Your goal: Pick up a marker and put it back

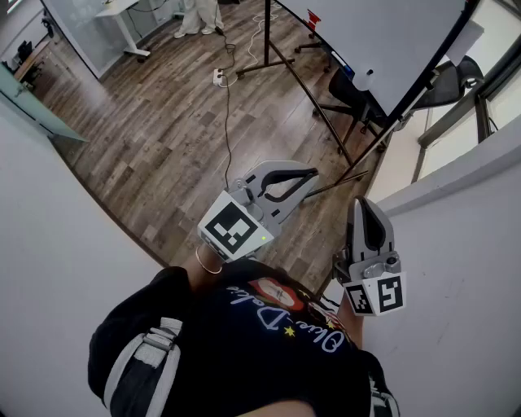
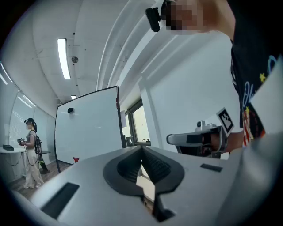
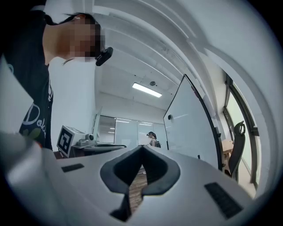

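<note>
- Brown wood-plank floor (image 1: pixel 163 122) runs between plain white walls (image 1: pixel 49 269) in an open office room.
- Large whiteboard on a black tubular stand (image 1: pixel 383 41) stands at the far end. A black office chair (image 1: pixel 350 94) is just beside its base.
- White power strip with a dark cable (image 1: pixel 220 77) lies on the floor, well apart from the board.
- A second person in pale trousers (image 1: pixel 199 16) stands at the far side, near a white desk (image 1: pixel 122 16).
- The person doing the task wears a black printed T-shirt (image 1: pixel 244 350) and holds both tools out in front, above the floor.
- Left gripper (image 1: pixel 313 173), grey with black pads and a marker cube at the back: jaws are clenched tip to tip, with nothing between them. It points towards the board's stand.
- Right gripper (image 1: pixel 362 201), same make: jaws are pressed together and empty. It sits close to the right-hand wall and tilts slightly upward.
- The two grippers are near each other but not touching.
- Marker: cannot be picked out for certain. A small red item (image 1: pixel 313 18) and a small blue item (image 1: pixel 348 72) sit along the whiteboard's lower edge. Both are too small to name and well apart from the grippers.
</note>
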`<move>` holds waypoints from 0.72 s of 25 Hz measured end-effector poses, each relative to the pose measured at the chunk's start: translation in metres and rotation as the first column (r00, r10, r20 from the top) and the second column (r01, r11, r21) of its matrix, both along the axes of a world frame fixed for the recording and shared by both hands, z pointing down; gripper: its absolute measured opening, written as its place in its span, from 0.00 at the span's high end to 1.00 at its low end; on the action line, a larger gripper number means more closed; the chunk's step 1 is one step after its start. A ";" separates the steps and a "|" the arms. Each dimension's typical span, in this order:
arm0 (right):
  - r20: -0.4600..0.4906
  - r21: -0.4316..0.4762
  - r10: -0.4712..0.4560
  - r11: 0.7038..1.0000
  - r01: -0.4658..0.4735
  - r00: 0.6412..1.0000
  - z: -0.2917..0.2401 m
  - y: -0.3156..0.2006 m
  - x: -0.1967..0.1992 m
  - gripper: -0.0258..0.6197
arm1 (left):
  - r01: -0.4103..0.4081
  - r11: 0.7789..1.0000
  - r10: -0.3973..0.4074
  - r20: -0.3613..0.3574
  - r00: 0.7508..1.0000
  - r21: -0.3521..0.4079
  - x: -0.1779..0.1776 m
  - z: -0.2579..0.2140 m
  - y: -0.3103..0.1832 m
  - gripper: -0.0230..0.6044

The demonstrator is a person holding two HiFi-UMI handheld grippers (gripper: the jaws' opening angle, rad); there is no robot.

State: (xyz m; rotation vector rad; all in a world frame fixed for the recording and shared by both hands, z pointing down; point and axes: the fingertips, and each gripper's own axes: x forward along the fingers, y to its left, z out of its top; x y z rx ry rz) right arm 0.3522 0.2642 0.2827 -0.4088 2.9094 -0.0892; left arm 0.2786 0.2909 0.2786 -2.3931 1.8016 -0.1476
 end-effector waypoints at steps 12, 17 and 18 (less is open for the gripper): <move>0.016 -0.002 0.014 1.000 -0.014 1.000 -0.002 -0.007 0.013 0.96 | 0.010 1.000 -0.011 -0.055 0.998 -0.015 0.006 0.006 -0.003 0.96; 0.034 0.010 0.030 0.999 -0.030 0.999 -0.002 -0.018 0.033 0.96 | 0.040 0.999 -0.042 -0.061 0.997 -0.027 0.016 0.010 -0.007 0.96; 0.033 0.013 0.034 0.999 -0.035 0.999 0.000 -0.020 0.037 0.96 | 0.044 0.999 -0.045 -0.055 0.997 -0.027 0.019 0.011 -0.007 0.96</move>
